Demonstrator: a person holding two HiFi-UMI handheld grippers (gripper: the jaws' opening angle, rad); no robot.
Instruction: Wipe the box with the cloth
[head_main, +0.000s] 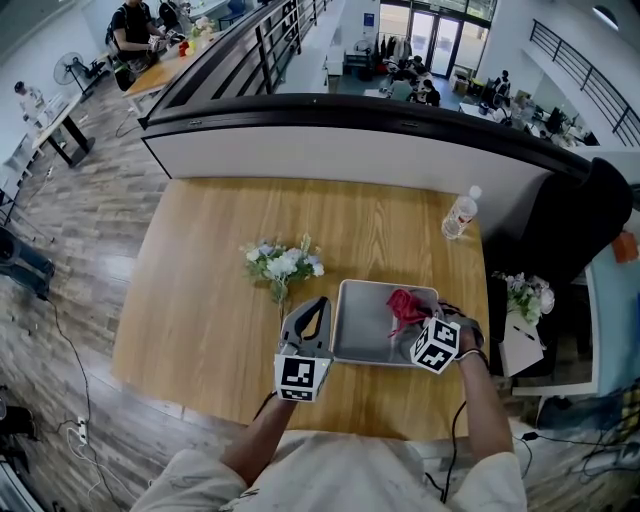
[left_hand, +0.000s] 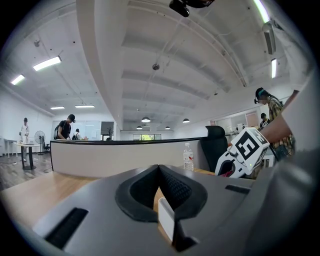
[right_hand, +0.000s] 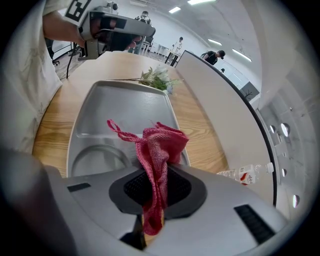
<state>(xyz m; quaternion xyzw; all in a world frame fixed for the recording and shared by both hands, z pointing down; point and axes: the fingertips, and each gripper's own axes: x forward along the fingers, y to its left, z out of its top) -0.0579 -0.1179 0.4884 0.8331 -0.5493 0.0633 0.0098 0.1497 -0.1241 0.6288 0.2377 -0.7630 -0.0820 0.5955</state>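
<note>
Red knitted cloth (right_hand: 157, 150) hangs pinched between the right gripper's (right_hand: 155, 189) jaws, over the right part of the grey box (right_hand: 125, 107) on the wooden table (head_main: 220, 270). The left gripper (left_hand: 159, 187), jaws pressed together on nothing, is just beside the box's left rim.

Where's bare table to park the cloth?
Bare: the table left of the flowers, and the far strip between flowers and water bottle. Crowded: the near edge, where left gripper and right gripper with the cloth meet at the box.
</note>
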